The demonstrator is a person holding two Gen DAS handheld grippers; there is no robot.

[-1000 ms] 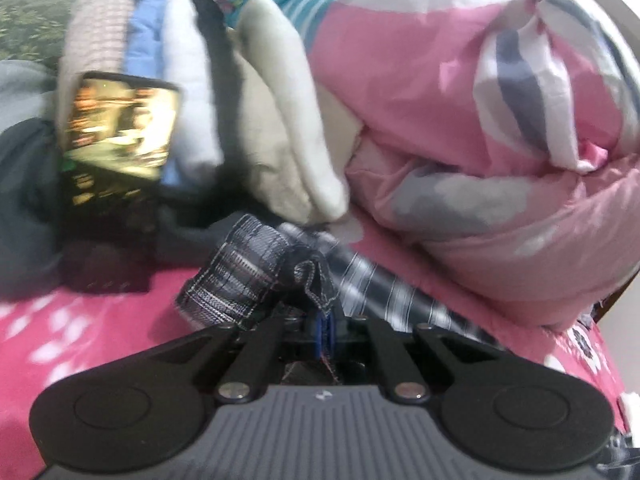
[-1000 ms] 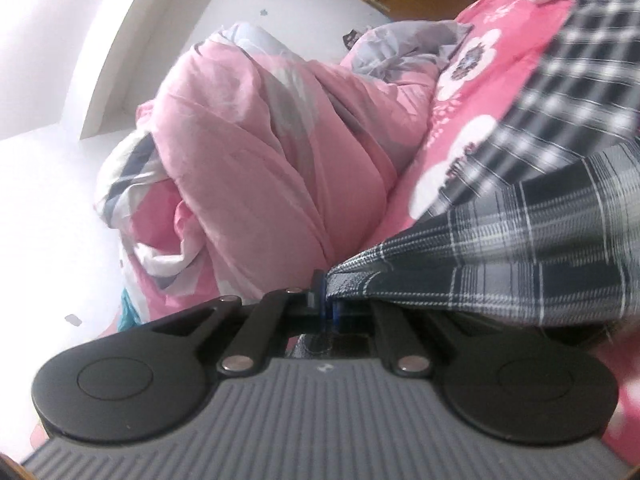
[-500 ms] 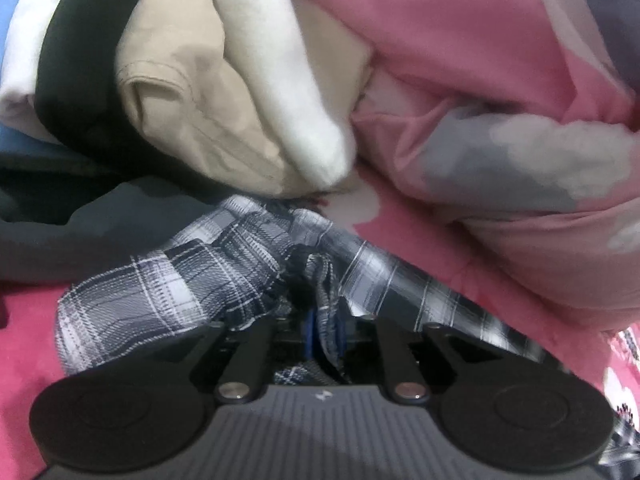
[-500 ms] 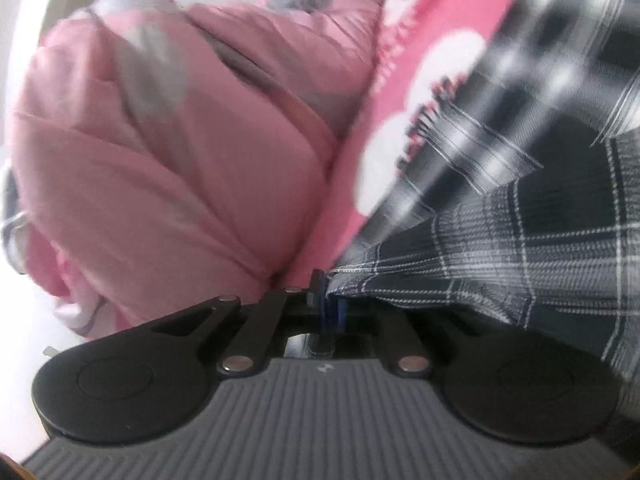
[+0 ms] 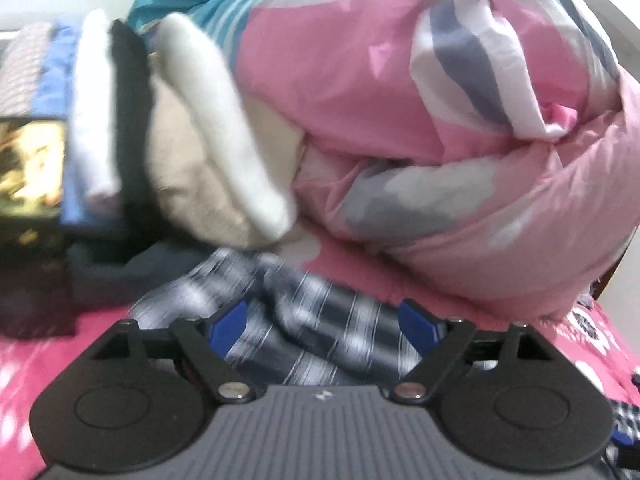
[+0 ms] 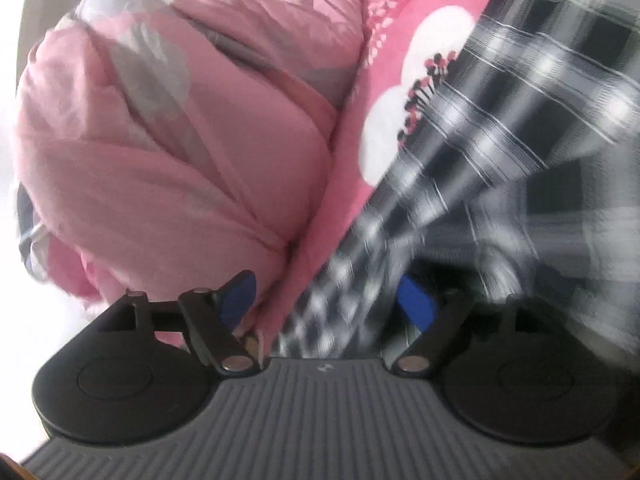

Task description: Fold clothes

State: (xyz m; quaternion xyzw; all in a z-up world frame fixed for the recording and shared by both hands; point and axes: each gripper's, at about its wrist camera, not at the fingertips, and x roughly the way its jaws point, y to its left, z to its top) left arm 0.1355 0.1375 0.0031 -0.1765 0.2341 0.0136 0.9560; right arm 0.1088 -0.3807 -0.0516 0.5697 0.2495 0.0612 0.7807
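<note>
**Currently: plaid garment down on the bedsheet, both grippers spread**

Landmark: the pink quilt (image 5: 460, 128), bundled on the pink flowered bedsheet (image 6: 404, 92).

- Plaid garment (image 5: 320, 320) lies on the sheet just in front of the quilt's lower edge. It looks bunched and creased in the left wrist view; in the right wrist view (image 6: 532, 112) it spreads broader. Motion blur hides whether any edges are squared.
- Left gripper (image 5: 324, 324): jaws wide apart, cloth lying between the blue pads but not pinched.
- Right gripper (image 6: 328, 300): jaws wide as well, holding nothing, set over the garment's edge beside the quilt.
- Stack of folded clothes (image 5: 132, 120) leans against the quilt's left side: white, black, cream, blue pieces, already folded.

Judgement: several items are done and stacked. The plaid piece is either mid-fold or just laid out; its rumpled look suggests more folding is left.
</note>
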